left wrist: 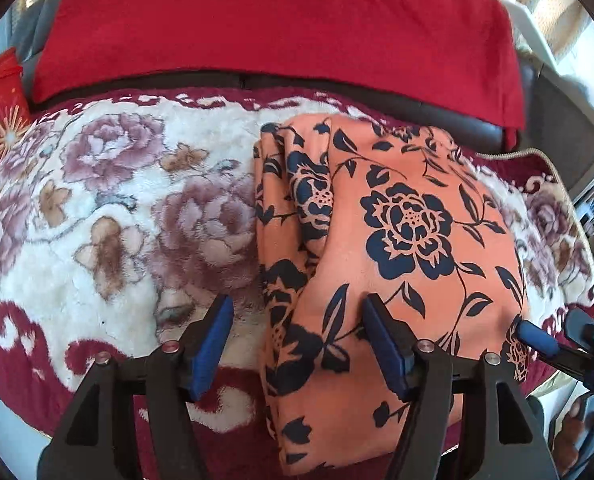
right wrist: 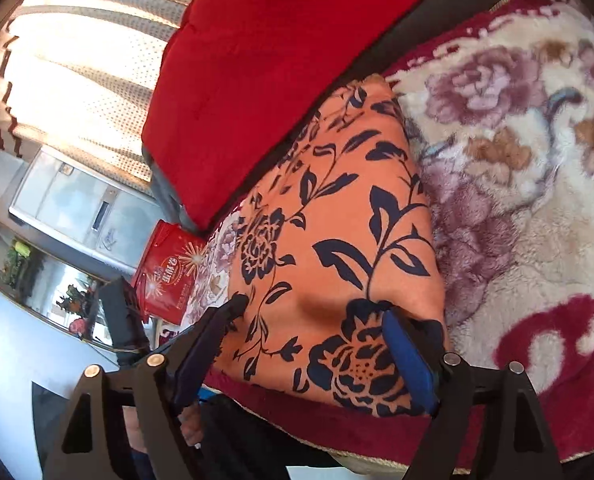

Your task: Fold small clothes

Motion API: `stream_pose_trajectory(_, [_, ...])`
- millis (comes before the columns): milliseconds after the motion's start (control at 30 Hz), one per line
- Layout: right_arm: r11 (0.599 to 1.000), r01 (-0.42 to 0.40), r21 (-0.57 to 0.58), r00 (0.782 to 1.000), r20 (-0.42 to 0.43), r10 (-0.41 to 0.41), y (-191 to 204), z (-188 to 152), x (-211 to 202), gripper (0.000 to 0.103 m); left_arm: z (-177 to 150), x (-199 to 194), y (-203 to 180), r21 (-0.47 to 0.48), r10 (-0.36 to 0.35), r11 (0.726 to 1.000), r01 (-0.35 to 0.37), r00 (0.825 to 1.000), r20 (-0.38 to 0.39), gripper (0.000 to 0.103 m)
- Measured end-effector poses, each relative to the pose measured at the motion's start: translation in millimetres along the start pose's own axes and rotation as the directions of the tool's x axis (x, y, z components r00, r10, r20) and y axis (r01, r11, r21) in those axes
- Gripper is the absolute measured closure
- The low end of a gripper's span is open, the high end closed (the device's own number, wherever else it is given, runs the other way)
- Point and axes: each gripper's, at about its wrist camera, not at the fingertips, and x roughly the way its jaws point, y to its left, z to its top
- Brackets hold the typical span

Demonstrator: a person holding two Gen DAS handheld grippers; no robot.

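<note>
An orange garment with dark blue flowers [left wrist: 393,216] lies folded on a plush floral blanket [left wrist: 117,208]. My left gripper [left wrist: 297,312] is open and empty, low over the garment's left front edge, one finger over the blanket and one over the garment. My right gripper [right wrist: 313,312] is open and empty just above the garment [right wrist: 337,240] near its front edge. The right gripper's blue-padded tip [left wrist: 537,338] also shows at the garment's right side in the left wrist view.
A red blanket [left wrist: 281,20] covers the sofa back behind the garment. A red gift box [right wrist: 169,264] stands at the sofa's end beside a white cabinet [right wrist: 77,204]. A patterned curtain [right wrist: 89,64] hangs behind. The floral blanket [right wrist: 537,160] spreads beside the garment.
</note>
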Motion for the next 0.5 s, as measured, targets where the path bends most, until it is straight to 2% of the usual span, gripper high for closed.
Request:
stream_pose_trajectory(133, [0.999, 0.021, -0.034, 0.999, 0.027, -0.02, 3, 8, -15, 0.019, 7, -11, 1, -0.001, -0.004, 1.0, 0.004, 1.0, 0.025, 0.035])
stream_pose_trajectory(233, [0.999, 0.038, -0.006, 0.998, 0.048, -0.038, -6, 17, -20, 0.019, 13, -16, -2, 0.02, 0.014, 1.0, -0.015, 0.999, 0.044, 0.035])
stream_pose_trajectory(333, [0.999, 0.046, 0.018, 0.997, 0.057, -0.047, -15, 22, -21, 0.019, 15, -19, -4, 0.031, 0.002, 1.0, -0.003, 0.999, 0.043, 0.035])
stream_pose_trajectory(400, [0.999, 0.049, 0.018, 0.997, 0.053, -0.05, -17, 25, -20, 0.019, 17, -22, -1, 0.013, -0.041, 0.999, 0.04, 0.998, 0.042, 0.032])
stream_pose_trajectory(500, [0.998, 0.054, 0.01, 0.998, 0.037, -0.055, -19, 31, -14, 0.019, 17, -24, 12, -0.047, -0.131, 0.99, 0.134, 0.989, 0.065, 0.017])
